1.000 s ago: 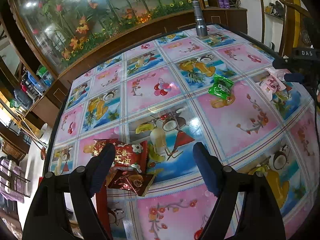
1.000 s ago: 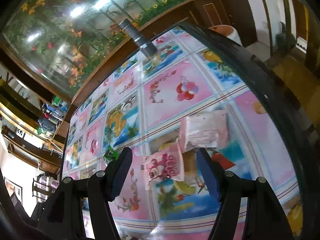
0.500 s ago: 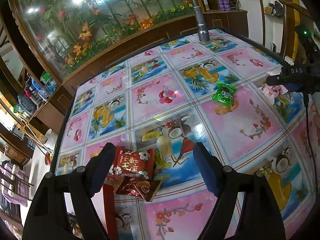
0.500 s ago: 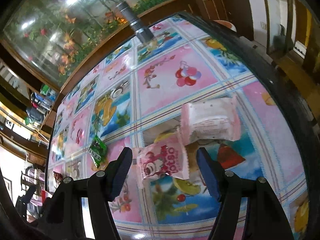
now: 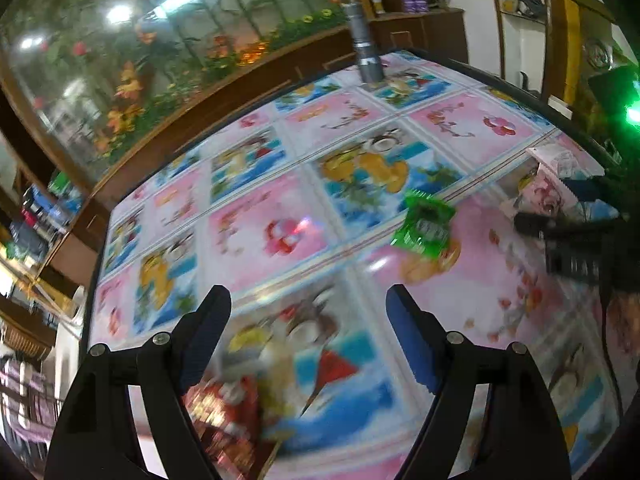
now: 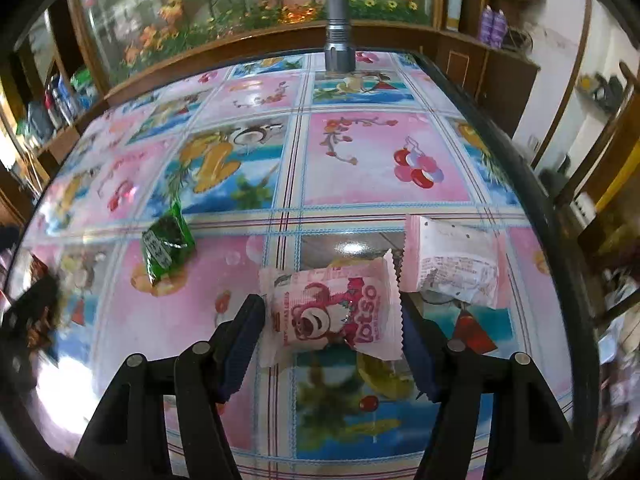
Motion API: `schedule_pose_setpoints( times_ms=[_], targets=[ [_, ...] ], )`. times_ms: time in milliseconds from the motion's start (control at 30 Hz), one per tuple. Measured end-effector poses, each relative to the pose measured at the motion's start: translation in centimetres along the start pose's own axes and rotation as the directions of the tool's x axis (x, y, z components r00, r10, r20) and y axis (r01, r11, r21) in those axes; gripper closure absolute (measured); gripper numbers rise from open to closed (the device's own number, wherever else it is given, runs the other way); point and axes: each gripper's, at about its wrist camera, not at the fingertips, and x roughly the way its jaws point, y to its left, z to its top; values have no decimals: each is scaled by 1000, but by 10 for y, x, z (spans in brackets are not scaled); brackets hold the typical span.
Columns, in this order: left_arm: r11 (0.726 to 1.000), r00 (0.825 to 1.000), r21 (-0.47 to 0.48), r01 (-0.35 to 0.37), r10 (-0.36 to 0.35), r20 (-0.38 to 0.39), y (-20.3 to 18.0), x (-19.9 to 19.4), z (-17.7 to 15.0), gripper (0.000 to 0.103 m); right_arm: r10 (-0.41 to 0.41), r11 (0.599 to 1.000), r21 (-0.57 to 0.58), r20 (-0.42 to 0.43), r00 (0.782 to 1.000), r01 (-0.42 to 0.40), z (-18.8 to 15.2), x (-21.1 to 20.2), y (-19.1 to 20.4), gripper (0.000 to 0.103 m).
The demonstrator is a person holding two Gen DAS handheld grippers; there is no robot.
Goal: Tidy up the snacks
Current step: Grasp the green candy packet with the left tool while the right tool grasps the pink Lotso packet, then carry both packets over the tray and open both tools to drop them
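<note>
My right gripper is open and straddles a pink Lotso snack pack lying on the table; its fingers stand on either side and the pack is not clamped. A second pink pack lies just right of it. A green snack pack lies to the left, also in the left wrist view. My left gripper is open and empty above the table. Blurred red snack packs lie below its left finger. The right gripper shows at the right edge over the pink packs.
The table has a glossy pink and blue picture cloth and a dark rim. A grey flashlight stands upright at its far edge. A wooden cabinet and a flower mural lie behind, and a chair stands to the right.
My right gripper has turned and moved in until the Lotso pack lies between its open fingers. My left gripper has swung forward off the red packs, which now sit at the view's bottom.
</note>
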Motion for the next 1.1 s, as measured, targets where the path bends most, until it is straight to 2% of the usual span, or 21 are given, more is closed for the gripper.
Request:
schedule_pose_setpoints(
  times_ms=[100, 133, 167, 233, 400, 467, 567, 600, 633, 700, 733, 767, 867, 1000, 1100],
  targets=[
    [999, 1000, 29, 18, -19, 4, -15, 14, 16, 23, -18, 1000, -18, 2, 1000, 18, -1, -1, 0, 46],
    [999, 1000, 34, 29, -29, 4, -19, 18, 20, 23, -21, 1000, -16, 6, 1000, 21, 0, -2, -2, 65],
    [998, 999, 39, 42, -42, 2, -24, 23, 25, 23, -20, 1000, -6, 6, 1000, 20, 0, -3, -5, 75],
    [997, 998, 51, 66, -65, -8, -31, 31, 30, 23, -10, 1000, 29, 1, 1000, 10, 1, -4, -12, 81],
    [984, 983, 31, 178, -176, -42, -40, 47, 29, 23, 20, 998, 66, -7, 1000, -20, 2, -5, -17, 81],
    [981, 980, 26, 192, -190, -61, -41, 55, 29, 23, 64, 991, 119, -12, 998, -63, 4, -5, -26, 81],
    [967, 967, -55, 249, -252, -42, -33, 62, 30, 23, 127, 974, 190, -13, 992, -122, 4, -5, -37, 81],
    [961, 962, -84, 265, -269, -42, -32, 65, 31, 27, 149, 967, 210, -13, 989, -143, 4, -5, -39, 81],
    [955, 959, -103, 277, -282, -37, -31, 67, 31, 32, 186, 955, 237, -13, 982, -178, 4, -4, -43, 81],
    [940, 947, -129, 316, -321, -15, -31, 67, 30, 49, 281, 917, 300, -15, 960, -264, 4, 0, -50, 81],
    [940, 946, -118, 320, -323, -6, -33, 65, 30, 53, 332, 892, 332, -16, 943, -308, 3, 3, -54, 81],
    [941, 945, -91, 325, -326, 7, -38, 61, 29, 63, 355, 878, 349, -16, 935, -327, 3, 4, -56, 81],
    [940, 942, -68, 334, -334, 8, -44, 53, 24, 65, 419, 837, 392, -13, 908, -381, 2, 7, -60, 78],
    [926, 932, -113, 360, -361, 9, -39, 49, 19, 77, 484, 797, 420, -17, 875, -433, 1, 11, -61, 78],
    [917, 926, -136, 376, -376, 22, -33, 39, 8, 79, 522, 772, 433, -15, 853, -465, 0, 14, -60, 78]
  ],
)
